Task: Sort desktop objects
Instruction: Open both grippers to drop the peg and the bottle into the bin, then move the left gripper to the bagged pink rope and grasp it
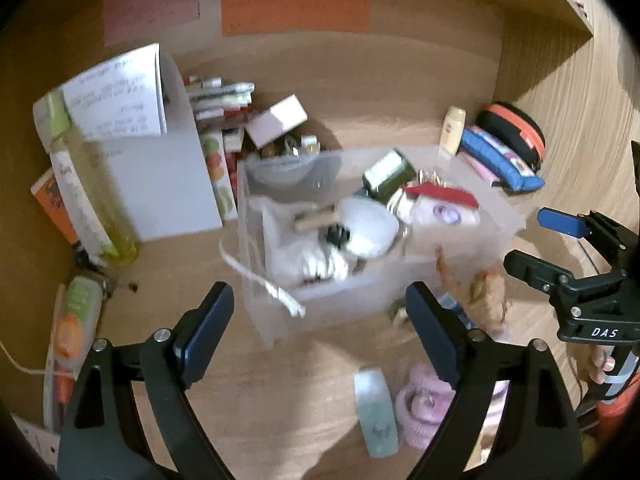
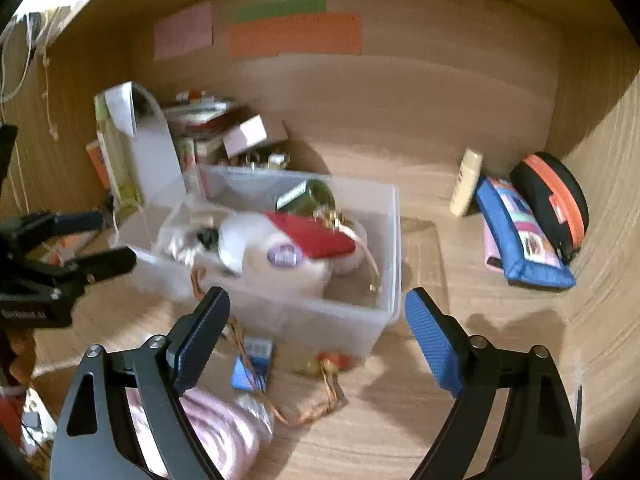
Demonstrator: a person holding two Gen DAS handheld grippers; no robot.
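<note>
Clear plastic bin (image 2: 280, 312) sits mid-desk (image 2: 460, 400), packed with a white plush (image 2: 280, 256), red pouch (image 2: 312, 234) and green tin (image 2: 312, 198); pink knit item (image 2: 216, 432), small blue packet (image 2: 254, 364) and braided cord (image 2: 316, 408) lie loose in front of it; blue pencil case (image 2: 520, 240) and cream bottle (image 2: 466, 182) well apart at right; left gripper (image 1: 320, 336) jaws spread, empty; right gripper (image 2: 318, 336) jaws spread, empty; both hover near the bin's front.

From my right wrist view, the bin (image 2: 320, 312) sits at centre. At ten o'clock a box (image 2: 250, 133) rests on stacked books (image 2: 196, 114). At three o'clock a bottle (image 2: 466, 188) stands beside a pouch (image 2: 520, 236), with a case (image 2: 554, 200) behind it.
</note>
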